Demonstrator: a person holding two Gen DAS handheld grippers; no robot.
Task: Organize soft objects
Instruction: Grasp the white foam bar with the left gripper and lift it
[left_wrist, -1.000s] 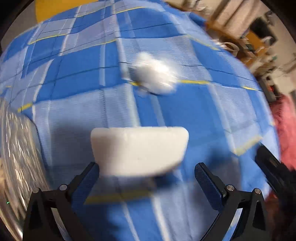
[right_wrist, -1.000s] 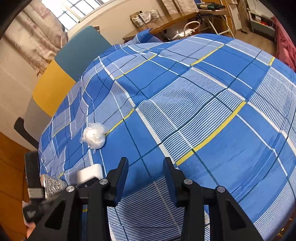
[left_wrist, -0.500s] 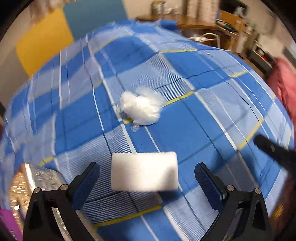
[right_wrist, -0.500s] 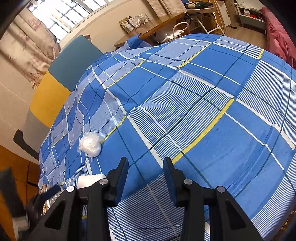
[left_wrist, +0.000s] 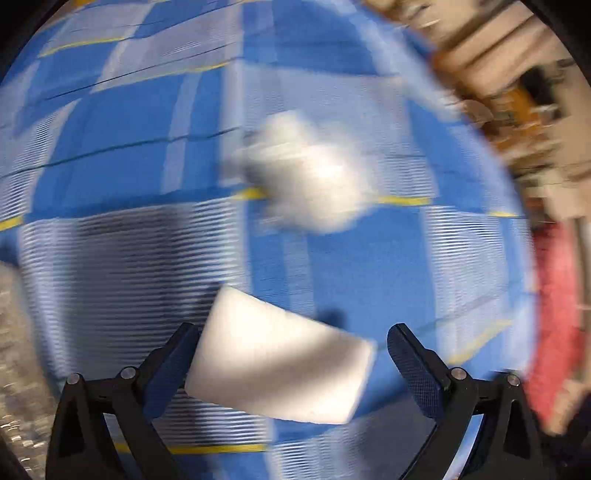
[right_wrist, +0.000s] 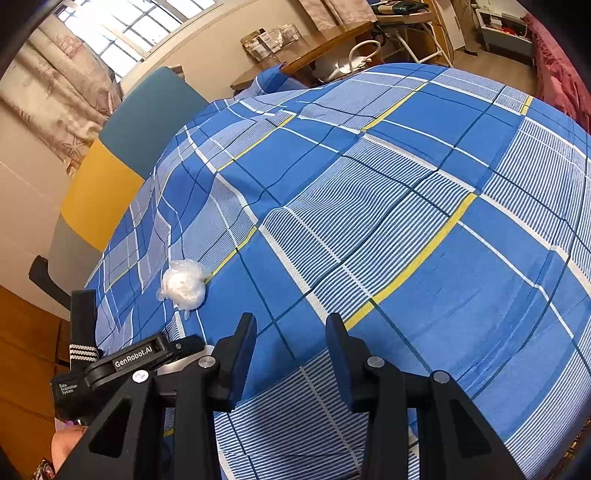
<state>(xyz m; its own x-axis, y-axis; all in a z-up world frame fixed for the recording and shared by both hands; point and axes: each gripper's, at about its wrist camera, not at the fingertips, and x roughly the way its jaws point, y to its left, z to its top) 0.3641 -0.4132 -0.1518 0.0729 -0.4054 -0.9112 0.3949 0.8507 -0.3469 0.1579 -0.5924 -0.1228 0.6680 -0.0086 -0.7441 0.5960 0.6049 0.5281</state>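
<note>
My left gripper hung with fingers spread wide around the white sponge block on the blue plaid cover, judged light, squashy, best pinched across its short sides.

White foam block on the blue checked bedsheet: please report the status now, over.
Left gripper open, straddling white foam block, no squeeze. Right gripper open, empty. White wad in clear plastic lies beyond, apart. Nothing in the way.
</note>
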